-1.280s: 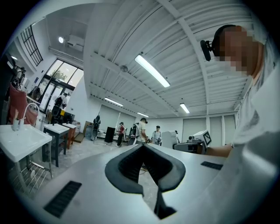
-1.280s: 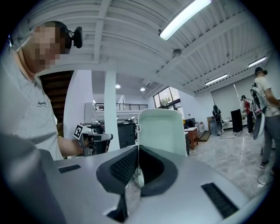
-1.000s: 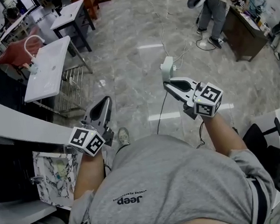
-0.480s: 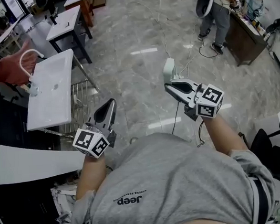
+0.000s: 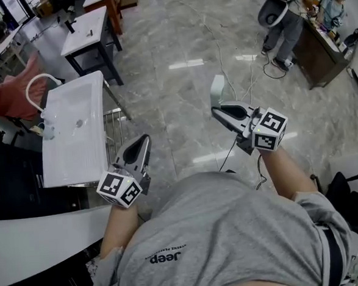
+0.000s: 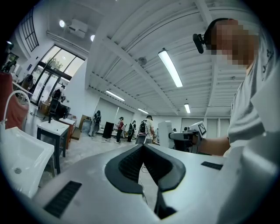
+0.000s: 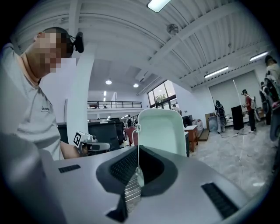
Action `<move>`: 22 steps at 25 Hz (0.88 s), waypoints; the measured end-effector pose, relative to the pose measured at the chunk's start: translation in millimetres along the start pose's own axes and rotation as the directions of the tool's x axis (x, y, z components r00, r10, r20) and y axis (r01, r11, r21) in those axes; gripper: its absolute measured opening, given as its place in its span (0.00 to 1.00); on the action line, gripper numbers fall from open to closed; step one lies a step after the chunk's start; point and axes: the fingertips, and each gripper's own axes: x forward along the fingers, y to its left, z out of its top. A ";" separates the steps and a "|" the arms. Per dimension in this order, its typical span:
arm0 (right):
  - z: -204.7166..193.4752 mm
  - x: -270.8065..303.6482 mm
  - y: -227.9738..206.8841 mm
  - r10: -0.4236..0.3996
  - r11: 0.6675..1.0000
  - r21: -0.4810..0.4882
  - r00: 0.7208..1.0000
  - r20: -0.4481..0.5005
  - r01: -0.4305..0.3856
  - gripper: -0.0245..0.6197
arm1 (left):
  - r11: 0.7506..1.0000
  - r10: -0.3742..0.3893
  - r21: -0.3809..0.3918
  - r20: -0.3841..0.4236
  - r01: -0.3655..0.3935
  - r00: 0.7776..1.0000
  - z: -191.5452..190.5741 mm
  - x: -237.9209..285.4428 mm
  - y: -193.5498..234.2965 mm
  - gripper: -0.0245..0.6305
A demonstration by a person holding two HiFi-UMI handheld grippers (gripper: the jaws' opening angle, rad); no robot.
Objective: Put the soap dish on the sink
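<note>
Item: soap dish (image 5: 217, 88), upright, grasped in right tongs (image 5: 217, 107), well apart from sink (image 5: 69, 141). Left tongs (image 5: 140, 139): clenched, empty. Change: sink now nearer than before; approach under way, placing pending.

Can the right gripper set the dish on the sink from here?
Probably not yet. The right gripper, shut on the dish, is over open floor; the sink lies off to the left, beyond the left gripper. Nothing else blocks it.

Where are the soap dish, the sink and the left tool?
soap dish (image 7: 162, 131), right gripper view, its pale inner face.
sink (image 5: 76, 155), head view, bare basin floor.
left tool (image 5: 144, 137), head view, its jaw tips.
</note>
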 end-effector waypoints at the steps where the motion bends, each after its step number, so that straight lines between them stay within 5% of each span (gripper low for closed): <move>1: 1.4 5.9 -8.4 0.000 1.000 0.004 1.000 0.002 0.000 0.14 | 1.000 0.002 -0.005 -0.005 -0.002 1.000 -0.1 5.6 7.5 0.06; 8: 4.5 48.5 -79.8 0.051 0.998 0.022 0.998 0.022 -0.052 0.14 | 0.999 0.035 0.010 -0.021 -0.035 0.999 -0.3 54.3 54.6 0.06; 17: 28.9 99.6 -227.5 0.224 0.975 0.003 0.975 -0.002 -0.224 0.14 | 0.978 0.209 -0.009 0.008 -0.209 0.978 18.4 175.0 121.8 0.06; 22: 33.5 116.7 -284.0 0.260 0.966 0.005 0.965 -0.018 -0.260 0.14 | 0.971 0.239 -0.031 0.012 -0.238 0.971 22.0 227.0 146.0 0.06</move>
